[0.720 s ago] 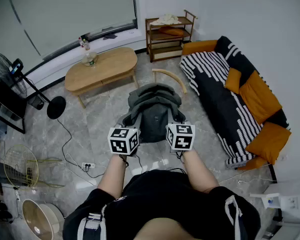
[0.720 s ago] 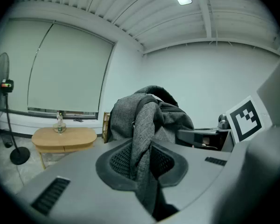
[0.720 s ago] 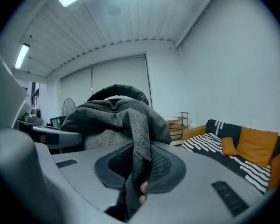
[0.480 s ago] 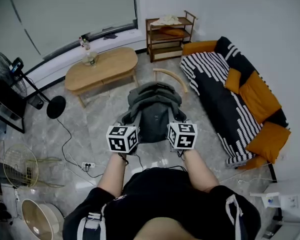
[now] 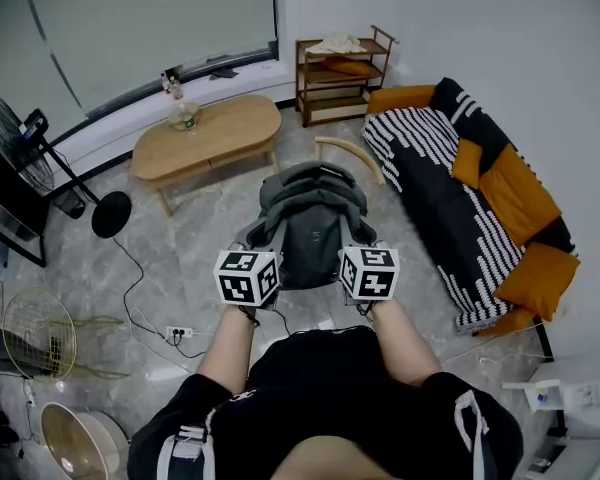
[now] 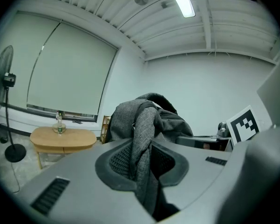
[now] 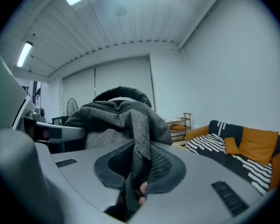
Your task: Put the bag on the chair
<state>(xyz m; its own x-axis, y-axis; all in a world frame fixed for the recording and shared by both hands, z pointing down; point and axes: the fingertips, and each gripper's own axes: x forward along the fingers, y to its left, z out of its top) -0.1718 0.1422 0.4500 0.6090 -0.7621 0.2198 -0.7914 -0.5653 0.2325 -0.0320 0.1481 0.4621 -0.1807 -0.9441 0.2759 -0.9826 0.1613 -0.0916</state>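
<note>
A dark grey backpack hangs in the air in front of me, held up by both shoulder straps. My left gripper is shut on the left strap, which runs down between its pads. My right gripper is shut on the right strap in the same way. The wooden chair stands on the floor just beyond the bag; only its curved backrest shows, the seat is hidden behind the bag.
An oval wooden coffee table with a bottle stands back left. A striped sofa with orange cushions runs along the right. A wooden shelf is against the far wall. A standing fan and floor cables lie at left.
Both grippers and the bag have shifted slightly to the right and a touch nearer to me. The grips on the straps are unchanged.
</note>
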